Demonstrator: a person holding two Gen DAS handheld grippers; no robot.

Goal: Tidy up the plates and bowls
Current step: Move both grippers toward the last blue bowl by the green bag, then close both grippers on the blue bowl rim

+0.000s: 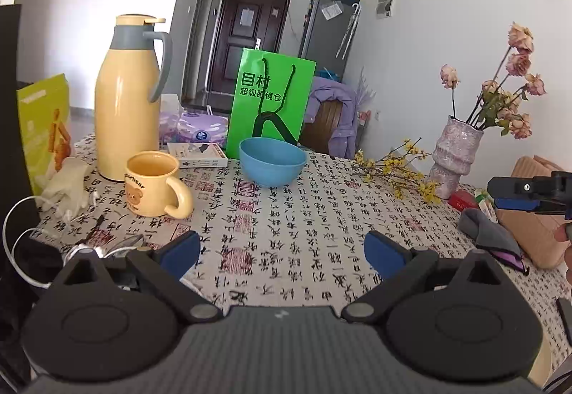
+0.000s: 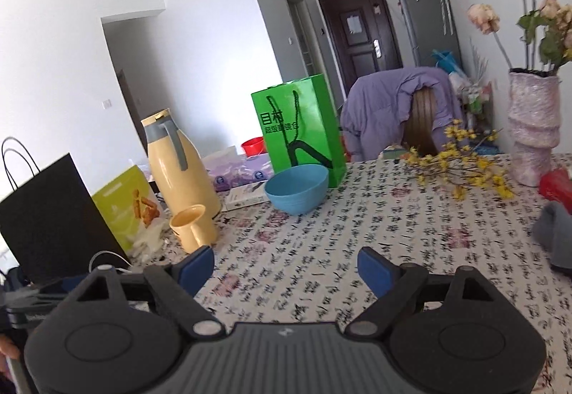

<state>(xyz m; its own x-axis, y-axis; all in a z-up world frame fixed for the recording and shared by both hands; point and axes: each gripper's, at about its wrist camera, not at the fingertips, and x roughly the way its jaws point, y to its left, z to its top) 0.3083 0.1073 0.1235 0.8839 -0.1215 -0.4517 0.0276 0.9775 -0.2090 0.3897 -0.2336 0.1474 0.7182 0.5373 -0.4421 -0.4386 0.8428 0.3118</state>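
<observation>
A blue bowl [image 1: 271,161] stands upright on the patterned tablecloth [image 1: 304,233], just in front of a green paper bag [image 1: 271,101]. The right wrist view shows the same blue bowl [image 2: 296,188] beside the green bag [image 2: 300,126]. My left gripper [image 1: 282,251] hovers open over the cloth, well short of the bowl, with nothing between its blue pads. My right gripper [image 2: 286,269] is open and empty too, also some way back from the bowl. Its tip [image 1: 525,195] pokes in at the right edge of the left wrist view. No plate is in sight.
A yellow thermos jug [image 1: 128,101] and a yellow mug [image 1: 155,185] stand left of the bowl, with a book [image 1: 196,154], tissue packs and a snack box [image 1: 43,129] behind. A vase of dried roses [image 1: 454,158], yellow sprigs [image 1: 397,172] and a grey cloth [image 1: 489,233] lie to the right. A black bag [image 2: 50,215] stands far left.
</observation>
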